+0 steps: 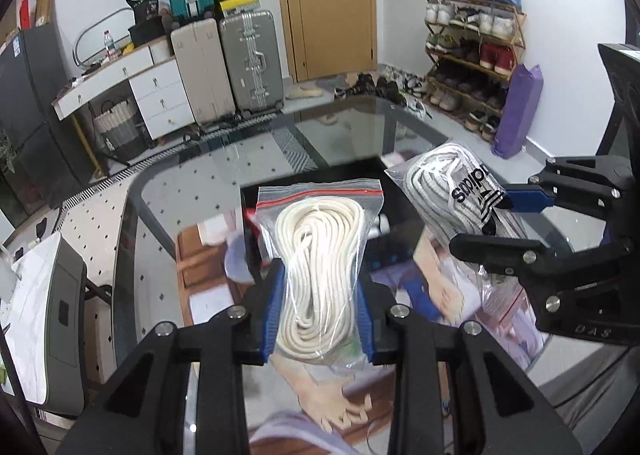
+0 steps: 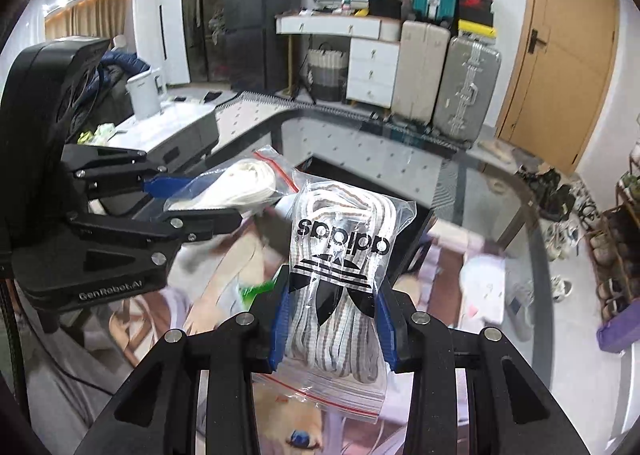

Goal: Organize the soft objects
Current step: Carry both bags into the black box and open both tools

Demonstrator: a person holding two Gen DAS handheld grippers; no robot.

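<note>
Carry step, both loads aloft over the glass tabletop (image 1: 400,123). Left gripper (image 1: 320,315) clamps the cream-lace bag (image 1: 320,255); right gripper (image 2: 332,319) clamps the striped-lace bag (image 2: 344,255). Next: choose placement and lower.

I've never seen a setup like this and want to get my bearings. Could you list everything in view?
bag of cream laces: one, clear zip bag, clamped in the left hand-held gripper
bag of grey-striped laces: one, black logo, clamped in the right hand-held gripper
glass table: one, dark-rimmed, beneath both bags
suitcases: three, teal, beige, silver, against the far wall
door: one, tan, shut
shoe rack: one, wooden, full of shoes, right of the door
white drawers: one unit, left of the suitcases
left hand-held gripper: black, blue pads
right hand-held gripper: black, blue pads
</note>
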